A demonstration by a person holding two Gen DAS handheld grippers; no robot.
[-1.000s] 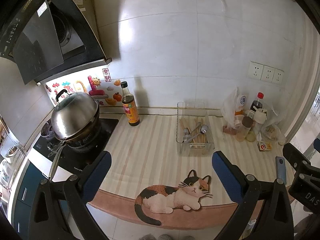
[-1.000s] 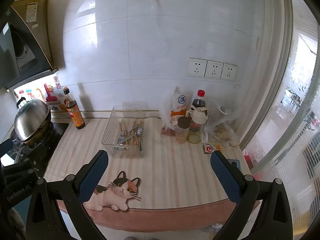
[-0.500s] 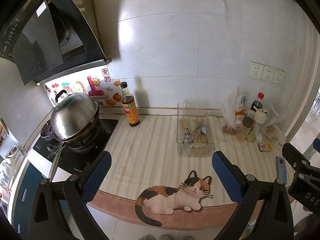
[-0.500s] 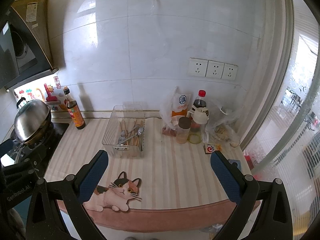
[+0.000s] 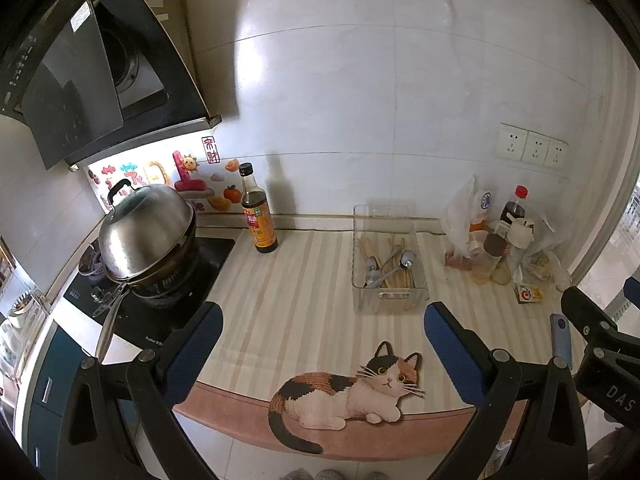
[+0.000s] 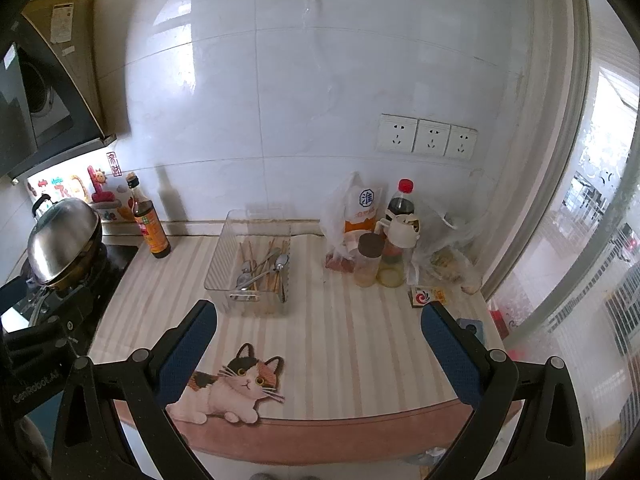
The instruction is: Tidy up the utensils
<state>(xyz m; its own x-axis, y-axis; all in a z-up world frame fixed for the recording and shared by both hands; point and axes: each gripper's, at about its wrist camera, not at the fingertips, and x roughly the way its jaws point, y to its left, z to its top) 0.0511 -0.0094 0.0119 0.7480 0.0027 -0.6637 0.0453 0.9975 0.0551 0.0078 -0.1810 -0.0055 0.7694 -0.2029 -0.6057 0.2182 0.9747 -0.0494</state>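
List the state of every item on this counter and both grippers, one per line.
left gripper: open, empty
right gripper: open, empty
clear bin: upright, holds the utensils
spoons: lying in bin
chopsticks: lying in bin
wok: lid on
sauce bottle: upright, capped
red-cap bottle: upright, capped

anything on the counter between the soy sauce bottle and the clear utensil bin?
Nothing. Between the soy sauce bottle and the clear utensil bin only bare striped mat shows, in both wrist views.

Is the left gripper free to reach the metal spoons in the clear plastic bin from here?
Probably yes: the left gripper is open and empty, the striped countertop ahead is bare, and the metal spoons lie in the open-topped clear plastic bin.
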